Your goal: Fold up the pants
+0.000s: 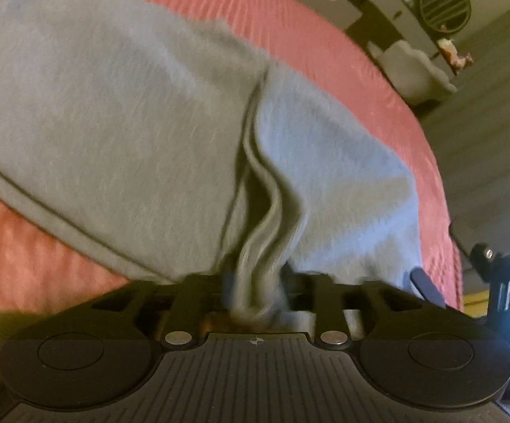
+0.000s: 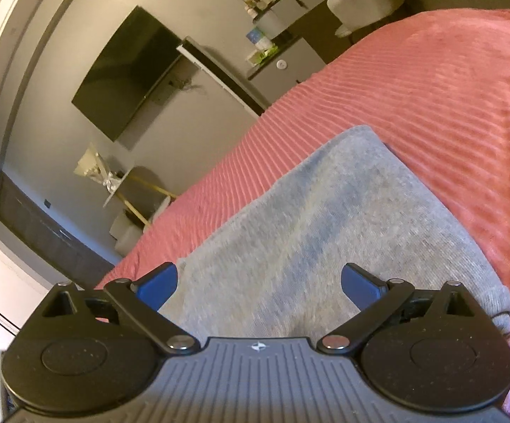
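One pair of grey pants (image 1: 121, 112) lies on a pink ribbed bedspread (image 1: 343, 46), folded into a thick pad with one stitched seam running along its near edge. There are two grippers. The left gripper (image 1: 255, 292) has its two fingers drawn close around a bunched ridge of the grey cloth; the fabric fills the gap between them and rises from there in a narrow pleat with two or three folds. The picture is blurred here, so I cannot tell whether the pads press hard on the cloth or merely enclose it, though the pleat looks pinched.

The right gripper (image 2: 259, 289) has its two blue-tipped fingers (image 2: 160, 287) spread wide, one at each side of the grey pad, with cloth lying beneath and between them; neither pad presses on it. In the right wrist view the pants reach away from the tool toward the middle of the bed, one rounded corner at the far end.

Beyond the bed stand one dark wall-mounted screen (image 2: 124, 77), one white cabinet (image 2: 219, 81) and one round slatted fan (image 1: 444, 6).
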{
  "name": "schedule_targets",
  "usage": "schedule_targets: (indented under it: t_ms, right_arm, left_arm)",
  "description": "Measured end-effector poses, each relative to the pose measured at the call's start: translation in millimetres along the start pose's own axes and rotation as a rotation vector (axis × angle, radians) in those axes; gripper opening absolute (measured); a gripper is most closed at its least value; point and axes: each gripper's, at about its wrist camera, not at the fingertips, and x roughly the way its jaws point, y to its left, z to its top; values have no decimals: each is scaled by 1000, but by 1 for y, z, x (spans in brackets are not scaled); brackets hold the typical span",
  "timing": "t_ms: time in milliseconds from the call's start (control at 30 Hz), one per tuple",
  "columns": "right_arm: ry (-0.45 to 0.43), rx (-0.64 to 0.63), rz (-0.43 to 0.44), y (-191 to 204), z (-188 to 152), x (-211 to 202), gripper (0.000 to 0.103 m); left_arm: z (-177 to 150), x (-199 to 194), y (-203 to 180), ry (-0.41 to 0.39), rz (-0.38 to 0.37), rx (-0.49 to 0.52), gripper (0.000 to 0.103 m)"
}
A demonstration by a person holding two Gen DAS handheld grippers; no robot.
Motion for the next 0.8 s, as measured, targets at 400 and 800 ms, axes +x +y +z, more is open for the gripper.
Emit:
schedule_targets:
  t_ms: [400,800]
  right_arm:
    - [24,29,-7,-6,1,14,99]
    - [45,-74,-25,-5,-2,37,99]
  left_arm:
    - [85,31,-10,-106,-25,13,86]
    - [98,85,-25,-50,-13,179,22]
